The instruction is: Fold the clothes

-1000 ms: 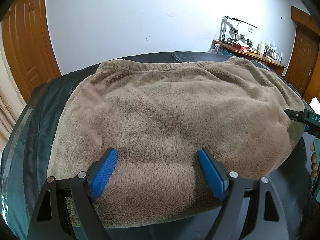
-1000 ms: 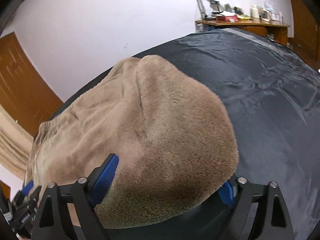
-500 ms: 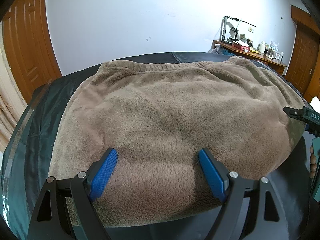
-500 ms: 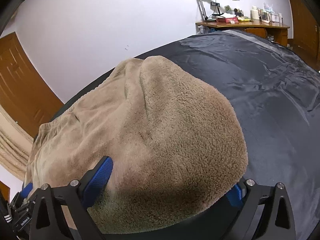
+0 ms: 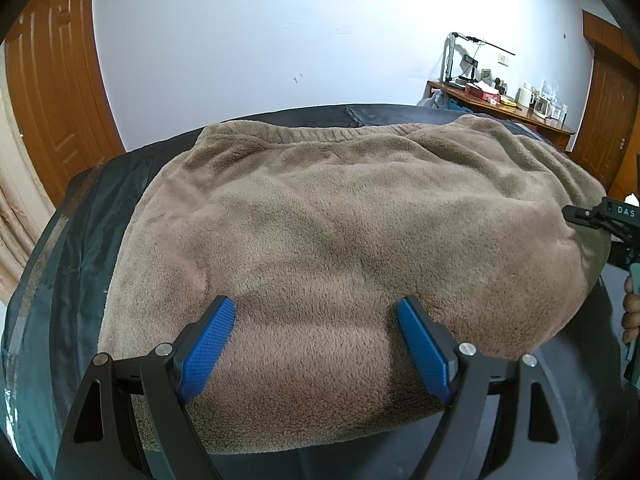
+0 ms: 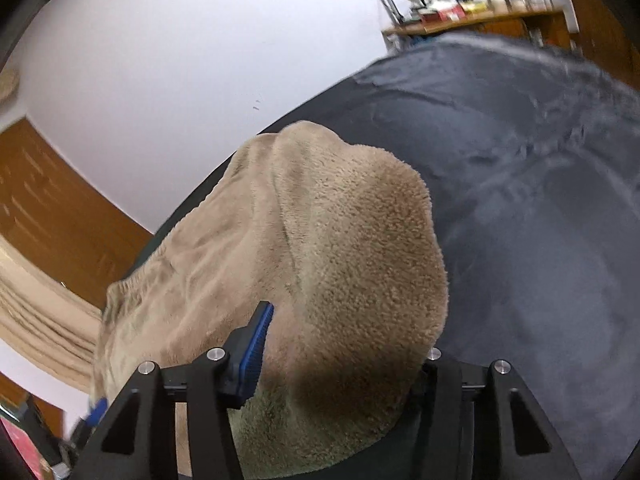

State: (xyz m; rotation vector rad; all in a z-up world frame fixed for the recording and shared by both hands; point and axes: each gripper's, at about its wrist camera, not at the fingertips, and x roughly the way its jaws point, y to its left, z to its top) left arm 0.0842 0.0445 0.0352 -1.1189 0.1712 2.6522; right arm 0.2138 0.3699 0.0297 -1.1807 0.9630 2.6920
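Note:
A tan fleece garment (image 5: 340, 220) lies spread on a dark cover (image 5: 100, 208), its ribbed hem at the far side. My left gripper (image 5: 316, 344) rests over the garment's near edge, open, with both blue pads wide apart on top of the fleece. In the right wrist view the garment's near right corner (image 6: 352, 220) bulges up between the jaws of my right gripper (image 6: 348, 332), which are closing. The left blue pad (image 6: 256, 340) presses into the fleece. Fabric hides the other pad. A new crease runs up the bunched fleece.
The dark cover (image 6: 540, 220) stretches to the right of the garment. A cluttered wooden desk (image 5: 500, 108) stands at the back right beside a wooden door (image 5: 612, 112). Another door (image 5: 52, 80) is at the left. A hand (image 5: 632, 312) shows at the right edge.
The right gripper's jaws have narrowed around the fleece corner, bunching it, and the gripper has rolled so its view tilts. The left gripper and the rest of the garment have not moved.

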